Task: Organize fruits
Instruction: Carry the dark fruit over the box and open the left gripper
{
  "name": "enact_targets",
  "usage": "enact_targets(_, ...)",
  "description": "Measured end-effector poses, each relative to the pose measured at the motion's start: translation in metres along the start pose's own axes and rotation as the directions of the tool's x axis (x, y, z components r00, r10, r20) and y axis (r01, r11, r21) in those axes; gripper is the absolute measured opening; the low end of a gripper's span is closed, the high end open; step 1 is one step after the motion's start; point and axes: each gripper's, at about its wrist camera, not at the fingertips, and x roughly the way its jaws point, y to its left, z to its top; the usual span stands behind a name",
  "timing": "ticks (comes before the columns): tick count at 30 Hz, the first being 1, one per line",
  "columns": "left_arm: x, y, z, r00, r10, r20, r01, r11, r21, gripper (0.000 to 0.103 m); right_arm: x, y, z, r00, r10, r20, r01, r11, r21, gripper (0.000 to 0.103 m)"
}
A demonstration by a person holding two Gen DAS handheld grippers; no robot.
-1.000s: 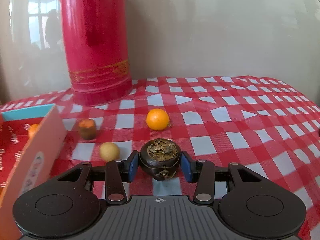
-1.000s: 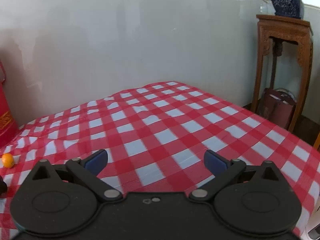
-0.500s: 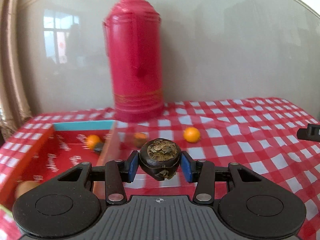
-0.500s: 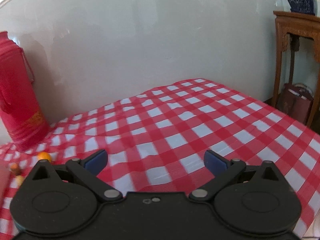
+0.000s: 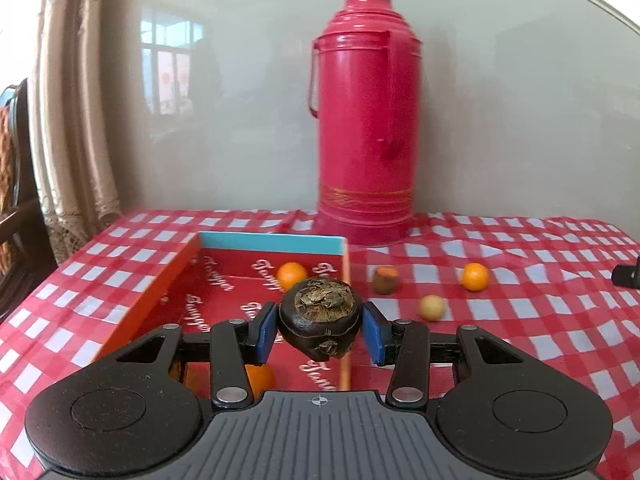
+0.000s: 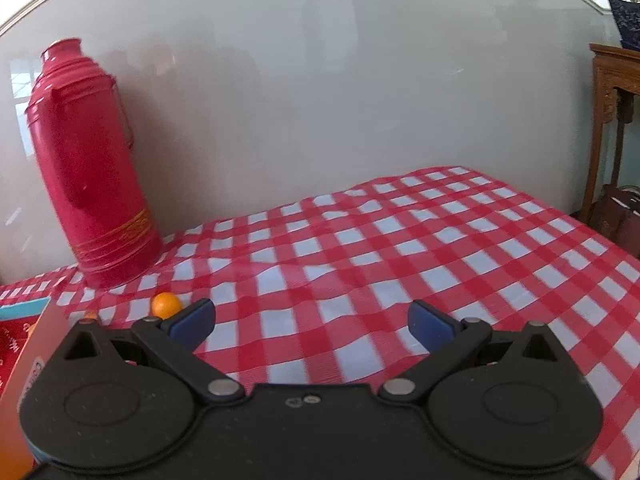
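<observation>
My left gripper (image 5: 319,332) is shut on a dark round fruit (image 5: 320,316) with a dried leafy top, held above the right side of a red box (image 5: 224,276). The box holds an orange (image 5: 292,275) at the back and another orange (image 5: 260,378) near me, partly hidden by the gripper. On the cloth right of the box lie a brown fruit (image 5: 386,280), a pale yellow fruit (image 5: 432,307) and an orange (image 5: 475,277). My right gripper (image 6: 312,322) is open and empty above the cloth; that orange (image 6: 165,305) shows left of it.
A tall red thermos (image 5: 366,120) stands against the wall behind the box; it also shows in the right wrist view (image 6: 86,168). A red-and-white checked cloth (image 6: 400,248) covers the table. A wooden stand (image 6: 612,120) is beyond the table's right edge.
My left gripper rose from the cloth with the dark fruit and swung left over the box. My right gripper turned left; the thermos and box corner came into view.
</observation>
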Motion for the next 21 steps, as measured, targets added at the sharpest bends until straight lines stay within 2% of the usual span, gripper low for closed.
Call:
enact_targets(7, 0.013, 0.018, -0.003, 0.999, 0.029, -0.014, -0.029, 0.999, -0.022, 0.045, 0.003, 0.030, -0.007, 0.999, 0.033, -0.011, -0.034, 0.998, -0.048, 0.097)
enact_targets(17, 0.023, 0.033, -0.005, 0.998, 0.067, -0.021, -0.068, 0.996, -0.055, 0.045, 0.000, 0.046, -0.010, 0.998, 0.062, -0.013, -0.063, 0.992, -0.108, 0.097)
enact_targets(18, 0.023, 0.033, -0.004, 0.997, 0.073, -0.017, -0.074, 0.996, -0.055, 0.052, 0.000, 0.047, -0.010, 0.998, 0.058, -0.013, -0.060, 0.992, -0.115, 0.097)
enact_targets(19, 0.021, 0.033, -0.003, 0.997, 0.078, -0.007, -0.078, 0.995, -0.055, 0.085, 0.000, 0.045, -0.011, 0.998, 0.059, -0.012, -0.060, 0.991, -0.117, 0.097)
enact_targets(20, 0.018, 0.032, -0.004, 0.995, 0.096, 0.017, -0.095, 0.994, -0.052, 0.099, -0.001, 0.045, -0.011, 0.998, 0.058, -0.014, -0.059, 0.991, -0.116, 0.097)
enact_targets(21, 0.014, 0.031, -0.004, 0.992, 0.117, 0.045, -0.115, 0.992, -0.045, 0.103, -0.001, 0.043, -0.010, 0.998, 0.056, -0.017, -0.058, 0.992, -0.114, 0.097)
